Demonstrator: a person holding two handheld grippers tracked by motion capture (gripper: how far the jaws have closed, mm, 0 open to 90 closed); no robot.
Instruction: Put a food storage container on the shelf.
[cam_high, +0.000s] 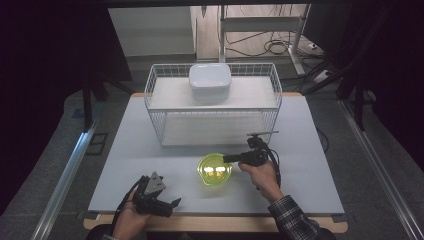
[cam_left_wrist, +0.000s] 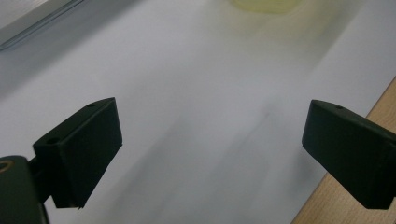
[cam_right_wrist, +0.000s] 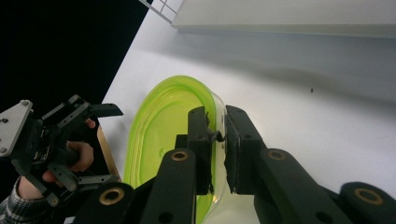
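Item: green bowl (cam_high: 214, 170), on tabletop (cam_high: 150, 150) in front of wire basket (cam_high: 165, 125). Right tongs (cam_right_wrist: 217, 140) clamped on its right rim. Left tongs (cam_left_wrist: 210, 154) wide, empty, well apart toward near-left edge.

Both grippers are black. The left gripper (cam_high: 176, 203) carries a grey three-cornered plate (cam_high: 155, 182) on top with small screws at its corners, and a black cable (cam_high: 126, 196) runs from it. Its two jaws are thick black blocks, each with small round holes on the upper face. The right gripper (cam_right_wrist: 217, 140) has flat black arms joined by brass-coloured round pins (cam_right_wrist: 179, 155), and a black cable (cam_high: 274, 161) loops behind it. The right sleeve (cam_high: 294, 217) is dark plaid with thin light lines.
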